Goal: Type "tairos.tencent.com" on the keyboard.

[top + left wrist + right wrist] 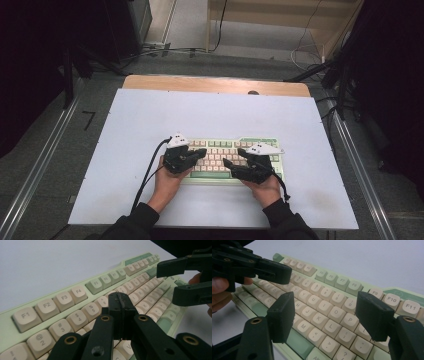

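A pale green keyboard [227,161] with cream keys lies at lower centre of the high view, on a white table top [150,125], as a person in dark sleeves holds a black gripper over each end of it.

The left gripper [201,152], at centre left of the high view, reaches over the left half of the keys with its jaws clenched together and nothing between them; in the left gripper view the two pads [121,305] meet in mid-frame above the number row, around the 5 and 6 keys, though whether they touch a key cannot be told.

The right gripper [232,157], just right of centre in the high view, stands with its jaws released and wide apart. In the right gripper view its fingers [283,315] frame the letter keys, with K, L, O and P lying in the gap between them, and the other gripper crosses the upper left of the frame.

A wooden strip [215,84] edges the far side of the table.
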{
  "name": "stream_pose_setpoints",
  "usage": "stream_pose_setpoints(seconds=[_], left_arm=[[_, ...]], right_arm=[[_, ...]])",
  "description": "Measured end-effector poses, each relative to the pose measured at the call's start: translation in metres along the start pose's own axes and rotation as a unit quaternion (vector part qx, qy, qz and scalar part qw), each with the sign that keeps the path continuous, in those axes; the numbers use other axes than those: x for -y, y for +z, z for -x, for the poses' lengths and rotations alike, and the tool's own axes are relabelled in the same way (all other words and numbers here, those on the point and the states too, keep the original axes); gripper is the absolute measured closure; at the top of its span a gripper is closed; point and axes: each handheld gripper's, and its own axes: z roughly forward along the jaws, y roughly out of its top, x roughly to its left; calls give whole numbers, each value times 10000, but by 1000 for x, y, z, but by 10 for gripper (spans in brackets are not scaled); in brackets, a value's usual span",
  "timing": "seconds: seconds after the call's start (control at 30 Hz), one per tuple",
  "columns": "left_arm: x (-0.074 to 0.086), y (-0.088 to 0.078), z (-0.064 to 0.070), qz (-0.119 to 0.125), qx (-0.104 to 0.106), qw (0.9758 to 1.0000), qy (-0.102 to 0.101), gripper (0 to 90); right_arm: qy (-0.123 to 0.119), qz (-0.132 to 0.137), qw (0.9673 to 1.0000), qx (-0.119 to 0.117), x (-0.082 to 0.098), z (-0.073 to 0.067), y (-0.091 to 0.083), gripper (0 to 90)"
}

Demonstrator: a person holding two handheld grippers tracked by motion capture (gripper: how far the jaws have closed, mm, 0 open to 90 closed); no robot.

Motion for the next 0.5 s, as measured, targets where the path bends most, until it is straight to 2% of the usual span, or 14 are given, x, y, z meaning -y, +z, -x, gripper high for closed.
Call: stream_pose_setpoints(seconds=[0.27, 0.5], left_arm=[[-1, 8, 2, -207, -189, 9996, 39, 900], [-1, 10, 2, -299, -215, 9993, 33, 900]], right_arm=[[8, 14, 10000, 2, 0, 2, -1, 303], [15, -1, 10000, -8, 0, 2, 0, 304]])
